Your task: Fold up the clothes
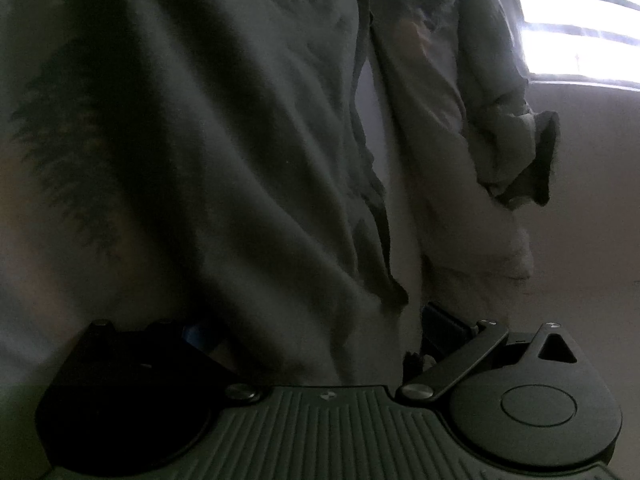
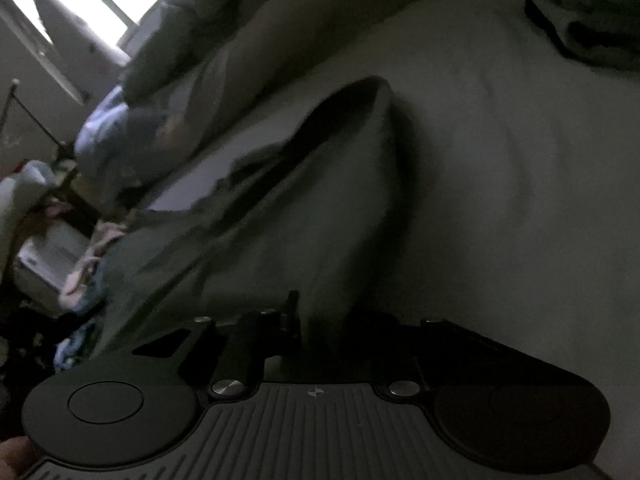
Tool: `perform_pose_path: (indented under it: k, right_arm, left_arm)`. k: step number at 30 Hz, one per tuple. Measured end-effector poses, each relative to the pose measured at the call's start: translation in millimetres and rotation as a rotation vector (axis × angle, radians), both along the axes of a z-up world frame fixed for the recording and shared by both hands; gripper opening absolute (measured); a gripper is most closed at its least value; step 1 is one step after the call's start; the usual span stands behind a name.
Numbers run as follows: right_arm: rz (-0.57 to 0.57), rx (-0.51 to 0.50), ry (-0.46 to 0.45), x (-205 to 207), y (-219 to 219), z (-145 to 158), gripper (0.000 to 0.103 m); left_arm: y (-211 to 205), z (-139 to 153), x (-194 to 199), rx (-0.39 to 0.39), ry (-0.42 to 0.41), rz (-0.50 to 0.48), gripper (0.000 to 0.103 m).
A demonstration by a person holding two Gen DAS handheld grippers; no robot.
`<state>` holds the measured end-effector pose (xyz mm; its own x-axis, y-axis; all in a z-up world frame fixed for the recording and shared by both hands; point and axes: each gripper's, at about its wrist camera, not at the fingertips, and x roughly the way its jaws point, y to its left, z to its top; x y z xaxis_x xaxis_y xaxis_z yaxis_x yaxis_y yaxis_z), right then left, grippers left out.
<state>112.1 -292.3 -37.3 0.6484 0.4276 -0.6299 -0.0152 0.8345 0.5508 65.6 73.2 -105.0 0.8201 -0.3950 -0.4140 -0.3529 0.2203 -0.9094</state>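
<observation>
A grey-green garment with a dark feathery print on its left part lies spread over a pale bed sheet. Its sleeve cuff lies out to the right. My left gripper stands wide, and the cloth covers the gap and the left finger; only the right finger shows clearly. In the right wrist view a fold of the same garment narrows down into my right gripper. That gripper's jaws are close together and pinch the fold. The picture is dim and blurred.
A bright window is at the far side, also seen as the window in the right view. Left of the bed lie a pale blue heap of clothes, a white box and dark clutter. The sheet runs on to the right.
</observation>
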Motion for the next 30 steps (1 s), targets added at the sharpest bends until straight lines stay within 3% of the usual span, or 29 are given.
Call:
perform_pose_path:
  k: [5,11,17,21,26,28,30]
  right_arm:
    - [-0.018,0.094,-0.010,-34,-9,16,0.017]
    - [-0.068,0.158,-0.001,-87,-13,31,0.016]
    - [-0.117,0.159,0.033,-138,-10,47,0.016]
    - [-0.164,0.160,0.056,-175,-7,55,0.016]
    - [-0.142,0.138,0.135,-207,5,50,0.016]
    - [-0.118,0.099,0.150,-211,9,45,0.017]
    - [-0.104,0.053,0.154,-209,11,40,0.021]
  left_arm:
    - [3,-2,-12,-0.036,-0.009,-0.033,0.103]
    - [-2,-3,-35,-0.021,-0.024,-0.077,0.103]
    - [-11,-2,-51,0.020,-0.064,-0.096,0.103]
    - [-14,-4,-65,-0.012,-0.046,-0.125,0.103]
    - [-18,-11,-80,-0.019,0.005,-0.186,0.076]
    - [-17,-13,-80,-0.006,0.005,-0.200,0.070]
    - [-15,-16,-78,0.002,0.021,-0.204,0.057]
